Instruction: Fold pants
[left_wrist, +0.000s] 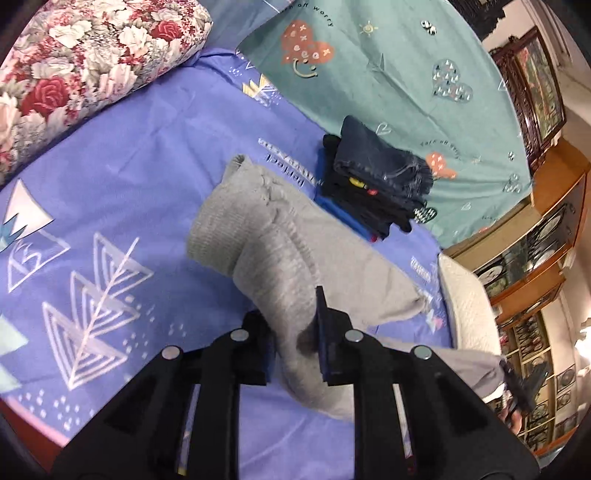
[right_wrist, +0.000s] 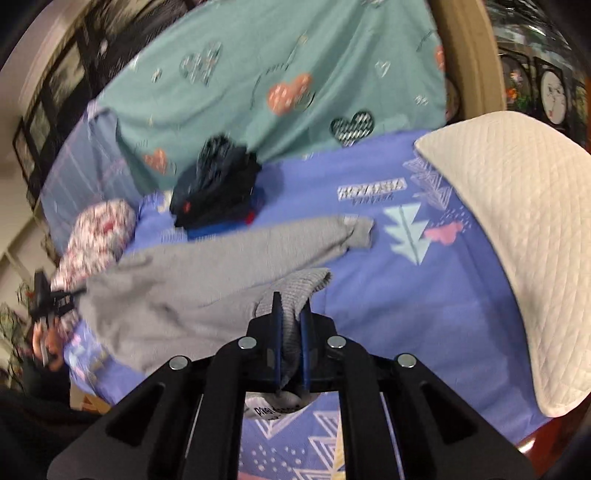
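Note:
Grey knit pants (left_wrist: 280, 240) lie across the purple patterned bedsheet (left_wrist: 129, 177). My left gripper (left_wrist: 295, 332) is closed around a thick bunch of the grey fabric, which passes between its fingers. In the right wrist view the same grey pants (right_wrist: 207, 280) stretch from the left toward the cuff at centre right. My right gripper (right_wrist: 290, 325) is shut on the ribbed end of the pants, with cloth bunched between its blue pads. The right gripper also shows small at the left view's right edge (left_wrist: 524, 384).
A stack of folded dark clothes (left_wrist: 373, 184) sits on the bed beyond the pants; it also shows in the right wrist view (right_wrist: 218, 192). A floral pillow (left_wrist: 74, 70) lies at upper left, a white quilted pillow (right_wrist: 517, 240) at right, a teal heart-print sheet (left_wrist: 406, 74) behind.

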